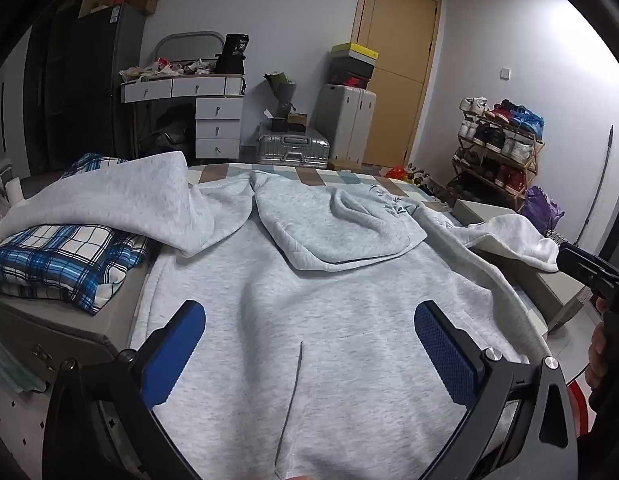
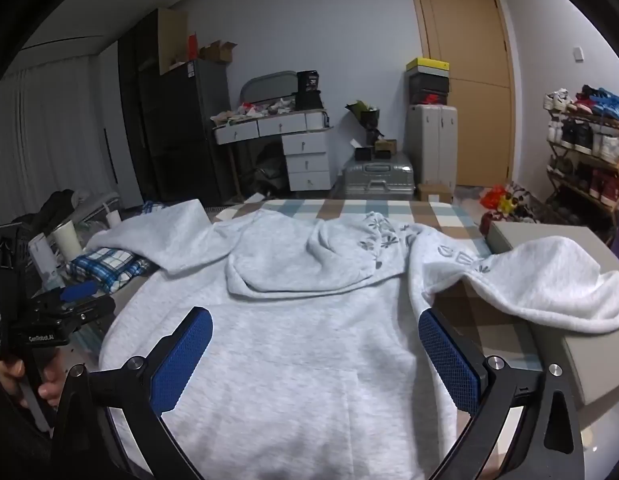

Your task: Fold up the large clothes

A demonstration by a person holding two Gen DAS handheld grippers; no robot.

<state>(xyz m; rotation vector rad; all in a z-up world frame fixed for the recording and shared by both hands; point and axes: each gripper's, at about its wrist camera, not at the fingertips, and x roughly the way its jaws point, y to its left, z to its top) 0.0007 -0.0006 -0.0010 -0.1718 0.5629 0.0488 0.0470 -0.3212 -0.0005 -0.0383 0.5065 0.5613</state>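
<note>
Grey marl hoodie [image 1: 329, 320] lies spread flat, back up, on the bed [image 2: 449, 216], filling the near and middle of both views. Left gripper [image 1: 309, 344] hovers over its lower body, blue-padded fingers [image 1: 173, 352] spread wide, nothing between them, no contact visible. Right gripper [image 2: 315, 354] sits likewise over the body, nearer the hoodie's right edge, fingers [image 2: 449, 360] spread wide and empty. Right wrist view shows the left gripper's black handle at the left edge with a hand [image 2: 13, 376] wrapped round it; left wrist view shows the right gripper's body and part of a hand [image 1: 597, 360] at the right edge.

Mid: hood [image 1: 341, 232] lies flopped onto the upper back, opening toward the near side. Left sleeve [image 1: 109, 200] is draped up over a blue plaid pile [image 1: 57, 264] on the left. Right sleeve [image 2: 549, 280] runs out to the right and hangs over a grey box [image 2: 581, 344] beside the bed, fleece lining showing. Grey flower print [image 2: 381, 232] visible near the right shoulder.

Far: checked bedcover showing past the hoodie; beyond it a white drawer desk [image 1: 197, 112] with clutter, dark cabinet [image 1: 77, 88] left of it, silver suitcase [image 1: 293, 146] flat on the floor, upright pale suitcase [image 1: 345, 120] with stacked shoeboxes [image 1: 353, 62], wooden door [image 1: 397, 64], shoe rack [image 1: 497, 148] far right.
</note>
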